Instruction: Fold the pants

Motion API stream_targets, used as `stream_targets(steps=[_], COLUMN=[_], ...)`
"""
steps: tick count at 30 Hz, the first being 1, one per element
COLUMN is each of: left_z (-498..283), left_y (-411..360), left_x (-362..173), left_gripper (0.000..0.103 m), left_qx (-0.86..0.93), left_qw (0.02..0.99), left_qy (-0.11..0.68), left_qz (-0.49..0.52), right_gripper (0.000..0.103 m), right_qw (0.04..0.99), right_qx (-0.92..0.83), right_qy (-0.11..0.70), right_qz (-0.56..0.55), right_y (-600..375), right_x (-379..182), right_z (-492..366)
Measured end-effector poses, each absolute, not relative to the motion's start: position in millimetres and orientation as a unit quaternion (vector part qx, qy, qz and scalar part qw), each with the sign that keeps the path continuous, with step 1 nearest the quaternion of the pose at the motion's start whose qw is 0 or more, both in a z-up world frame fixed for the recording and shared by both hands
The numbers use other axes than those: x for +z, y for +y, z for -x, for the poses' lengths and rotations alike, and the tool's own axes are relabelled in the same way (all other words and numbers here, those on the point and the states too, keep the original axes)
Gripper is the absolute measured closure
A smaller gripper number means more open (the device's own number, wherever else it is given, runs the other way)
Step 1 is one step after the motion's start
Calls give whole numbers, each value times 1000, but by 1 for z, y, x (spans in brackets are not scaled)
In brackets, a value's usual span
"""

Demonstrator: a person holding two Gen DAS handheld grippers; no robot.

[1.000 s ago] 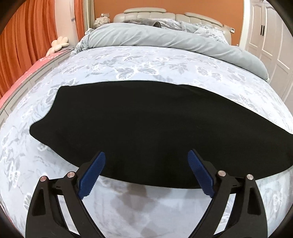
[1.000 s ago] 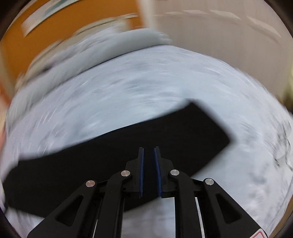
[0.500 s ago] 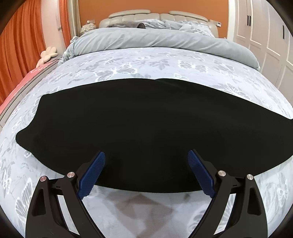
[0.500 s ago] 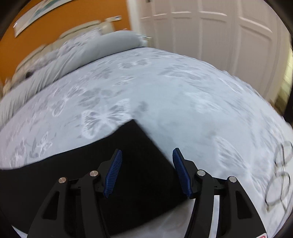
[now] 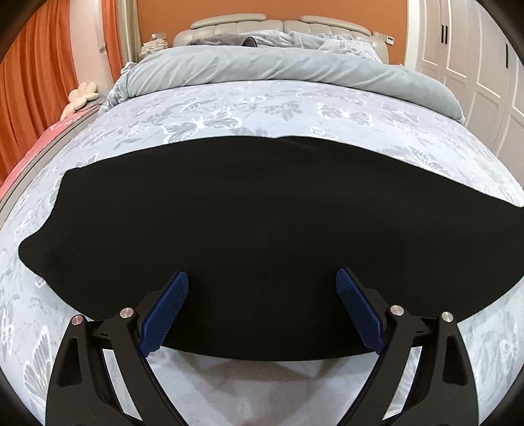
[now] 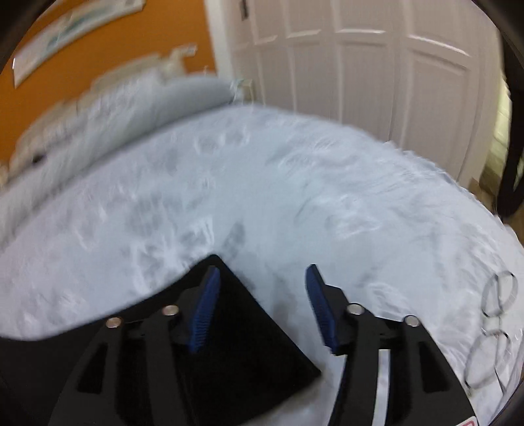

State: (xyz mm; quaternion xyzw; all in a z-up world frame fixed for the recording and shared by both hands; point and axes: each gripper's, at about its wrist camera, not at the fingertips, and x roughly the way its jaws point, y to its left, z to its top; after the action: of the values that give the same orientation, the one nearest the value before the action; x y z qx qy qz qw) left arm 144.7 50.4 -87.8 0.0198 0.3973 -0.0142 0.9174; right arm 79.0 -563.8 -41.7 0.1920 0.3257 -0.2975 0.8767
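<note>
Over at the left edge hang bright orange curtains (image 5: 29, 82), and beside them a cream flower-shaped cushion (image 5: 82, 95) sits on the pink ledge along the bed. The wide bed under its pale grey butterfly-print cover (image 5: 262, 108) fills the room, with a rumpled plain grey duvet (image 5: 278, 70) heaped against the beige padded headboard (image 5: 281, 24). The flat black fabric pants (image 5: 255, 213) lie stretched across the bed from left to right, smooth and in one long band. The left claw (image 5: 262, 308) hovers low above their near edge, its ribbed blue pads spread wide apart and holding nothing. Further right, the blurred right-wrist view shows the squared end of the pants (image 6: 235, 334) lying on the cover. The right claw (image 6: 260, 304) hangs there with its pads apart and empty, the left one over the black cloth, the right one over bare cover. At the far right lies a pair of thin wire-rimmed glasses (image 6: 491, 331), in front of white panelled wardrobe doors (image 6: 360, 72).
</note>
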Motion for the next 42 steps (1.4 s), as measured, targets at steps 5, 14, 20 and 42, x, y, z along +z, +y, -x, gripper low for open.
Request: stream_targets(steps=[5,14,20,42], left_z=[-141,-124,-124,-129], left_y=[57,52,50,58], left_x=[-80,-63,-63,-73], left_gripper=[13,11,10,10], left_qx=[-5,26,30,35], left_qw=[920,931,931,923], left_qy=[392,361,359,383], left_qz=[-5,-41,-49,-32], right_gripper=[42,33,26,76], right_qw=[842,819,819,803], right_qx=[-281,-249,-242,-236], right_qy=[375,403,386,345], right_qz=[-266,-324,-348,-425], right_y=[-556,-523,-520,-545], right_x=[-56,-83,-84,-98], right_z=[-37,-30,-46,-48])
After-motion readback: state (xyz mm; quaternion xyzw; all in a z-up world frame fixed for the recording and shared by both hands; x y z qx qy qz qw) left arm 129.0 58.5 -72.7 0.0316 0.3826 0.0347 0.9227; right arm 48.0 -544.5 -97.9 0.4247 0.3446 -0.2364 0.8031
